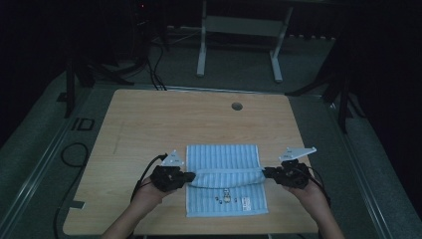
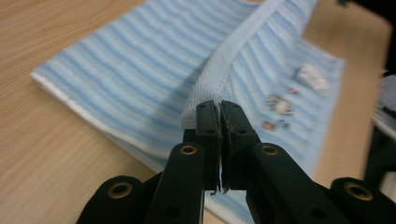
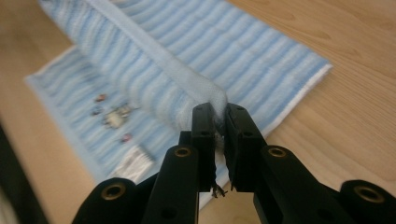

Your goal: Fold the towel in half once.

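- The towel (image 1: pixel 226 179) is lying on the table (image 1: pixel 149 124), its folded edge being pinched between both sets of fingers.
- The left gripper (image 2: pixel 219 109) and right gripper (image 3: pixel 219 112) are clamped on opposite ends.
- Judged soft, light and limp; corners are best gripped.

Setting: a lab or recording room, dim, not a home.

- Worktop (image 1: pixel 149 114): I stand at a light wood-laminate desk top with rounded corners and a round cable port (image 1: pixel 237 106) near its far edge, the office or lab sort.
- Floor (image 1: pixel 40 144): grey carpet all round me, with a pale strip running along the left side.
- Cables (image 1: pixel 157 69): black leads trail loose over the floor beyond the worktop and loop at its left.
- Second table frame (image 1: pixel 239 40): pale metal legs on flat feet, standing behind.
- Black stands (image 1: pixel 343 94): dark legs at either side, like tripods or rig supports.
- Surroundings: black, unlit.
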`<state>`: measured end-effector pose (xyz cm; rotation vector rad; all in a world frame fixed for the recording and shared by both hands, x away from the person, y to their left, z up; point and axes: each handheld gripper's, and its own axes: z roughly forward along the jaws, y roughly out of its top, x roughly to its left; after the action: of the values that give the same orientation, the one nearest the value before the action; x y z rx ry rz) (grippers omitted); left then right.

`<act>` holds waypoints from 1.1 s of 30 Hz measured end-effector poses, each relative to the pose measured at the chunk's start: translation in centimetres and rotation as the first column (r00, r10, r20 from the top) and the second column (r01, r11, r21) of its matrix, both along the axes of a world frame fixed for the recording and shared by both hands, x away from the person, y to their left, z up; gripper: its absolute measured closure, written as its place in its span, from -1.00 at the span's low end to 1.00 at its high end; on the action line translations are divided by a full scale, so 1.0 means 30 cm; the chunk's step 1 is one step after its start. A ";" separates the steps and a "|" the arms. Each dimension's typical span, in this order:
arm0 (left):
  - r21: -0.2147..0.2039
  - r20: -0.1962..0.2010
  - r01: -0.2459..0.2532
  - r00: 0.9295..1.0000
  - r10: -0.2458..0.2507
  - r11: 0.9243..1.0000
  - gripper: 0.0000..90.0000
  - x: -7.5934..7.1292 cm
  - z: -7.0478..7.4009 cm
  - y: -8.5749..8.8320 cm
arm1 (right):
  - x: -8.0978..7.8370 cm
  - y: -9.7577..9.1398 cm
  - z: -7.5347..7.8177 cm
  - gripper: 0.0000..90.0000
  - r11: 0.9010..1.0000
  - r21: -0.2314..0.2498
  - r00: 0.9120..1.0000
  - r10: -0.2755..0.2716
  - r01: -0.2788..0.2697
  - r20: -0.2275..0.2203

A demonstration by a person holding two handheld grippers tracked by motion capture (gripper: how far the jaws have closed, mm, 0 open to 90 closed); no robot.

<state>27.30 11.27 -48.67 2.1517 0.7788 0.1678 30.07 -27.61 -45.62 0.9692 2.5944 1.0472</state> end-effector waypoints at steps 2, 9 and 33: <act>-0.011 -0.021 0.032 0.999 -0.032 0.999 0.91 -0.042 -0.002 0.005 | -0.055 -0.006 0.007 0.81 1.000 0.011 1.000 0.020 -0.021 0.012; 0.003 -0.191 0.105 0.976 -0.102 0.994 0.33 -0.134 -0.067 0.043 | -0.208 -0.067 -0.093 0.38 1.000 -0.015 0.996 -0.001 -0.001 -0.089; 0.132 -0.163 0.037 0.986 -0.015 0.991 0.02 0.037 -0.067 0.018 | 0.036 -0.011 -0.093 0.14 0.999 -0.036 0.997 -0.025 0.023 -0.080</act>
<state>28.42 11.83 -50.68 2.3243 0.8527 0.0323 31.15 -27.95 -48.43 1.0522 2.6482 0.9737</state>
